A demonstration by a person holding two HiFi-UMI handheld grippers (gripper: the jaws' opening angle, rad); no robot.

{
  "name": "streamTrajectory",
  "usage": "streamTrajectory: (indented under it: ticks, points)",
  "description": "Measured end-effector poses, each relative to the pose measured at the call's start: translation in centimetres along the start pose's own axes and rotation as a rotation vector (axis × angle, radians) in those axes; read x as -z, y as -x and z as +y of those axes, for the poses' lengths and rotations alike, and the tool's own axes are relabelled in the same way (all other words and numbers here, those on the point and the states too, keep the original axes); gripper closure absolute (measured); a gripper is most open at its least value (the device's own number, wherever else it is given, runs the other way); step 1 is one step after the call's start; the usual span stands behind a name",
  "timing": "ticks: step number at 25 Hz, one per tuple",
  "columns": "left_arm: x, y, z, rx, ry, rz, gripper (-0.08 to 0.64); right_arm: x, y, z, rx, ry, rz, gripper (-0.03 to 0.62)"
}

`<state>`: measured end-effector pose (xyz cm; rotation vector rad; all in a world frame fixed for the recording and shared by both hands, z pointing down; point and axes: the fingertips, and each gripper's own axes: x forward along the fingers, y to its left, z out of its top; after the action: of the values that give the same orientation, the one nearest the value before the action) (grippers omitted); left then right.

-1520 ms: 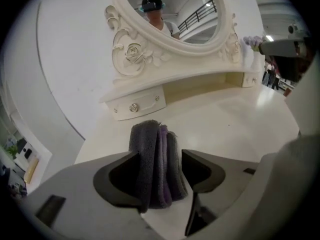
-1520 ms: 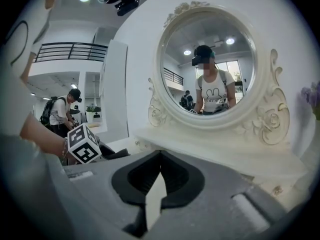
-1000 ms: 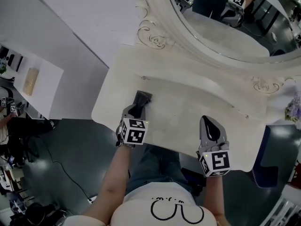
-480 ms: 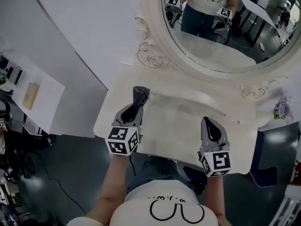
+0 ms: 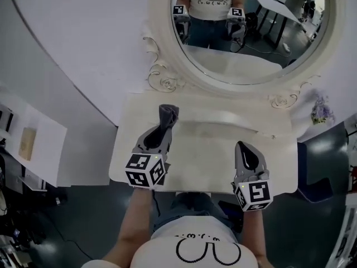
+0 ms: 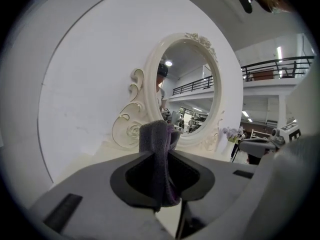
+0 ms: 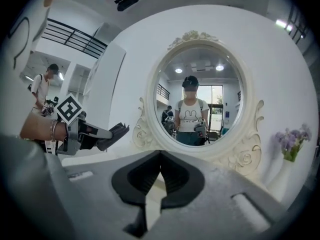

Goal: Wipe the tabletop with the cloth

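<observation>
Dark grey terry cloth [image 6: 159, 149]: clamped in your left gripper [image 5: 162, 134]. A folded tuft stands out past the jaw tips. It appears to be above the table and not on it.

Left gripper jaws: closed on the cloth, with the fabric bunched in the recess between them. The gripper points nearly level, toward the mirror.

Right gripper [image 7: 161, 153]: the jaws are together at the tips with nothing between them. It hangs over the near right part of the table, well apart from the left gripper.

Cream-white dressing tabletop [image 5: 212, 149]: bare. A shallow raised ledge runs along the back.

Step in hand (judged): bring the cloth down onto the tabletop to wipe.

Procedure: tip the left gripper downward until the cloth tuft, not the jaw tips, meets the surface. Keep the clamp firm, because little fabric shows beyond the jaws. Press lightly so the plastic does not scrape. Work in overlapping strokes from the left edge across.

Right gripper duty: keep it raised and outside the stroke path.

Oval mirror in its ornate cream scrollwork frame [image 5: 162, 82]: stands at the back of the table. Stop each stroke short of the ledge and scrolls.

Purple flowers in a pale vase [image 7: 291, 141]: at the far right, beside the frame. Slow down there, since the vase may tip easily.
</observation>
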<state>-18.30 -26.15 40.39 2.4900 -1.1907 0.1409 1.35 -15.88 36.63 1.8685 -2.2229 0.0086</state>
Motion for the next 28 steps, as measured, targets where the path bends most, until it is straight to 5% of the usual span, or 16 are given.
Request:
streamTrajectory:
  ticks: [14,28]
  points:
    - [-0.7,-4.6,-9.1,0.183,0.01,0.006,0.479,1.6,6.3,-6.1,0.213,-0.059,-0.008,0.595]
    - [1.7,-12.1,-27.9,0.34,0.037,0.031,0.479,5.2,14.8,-20.1,0.316,-0.097,0.015,0.595]
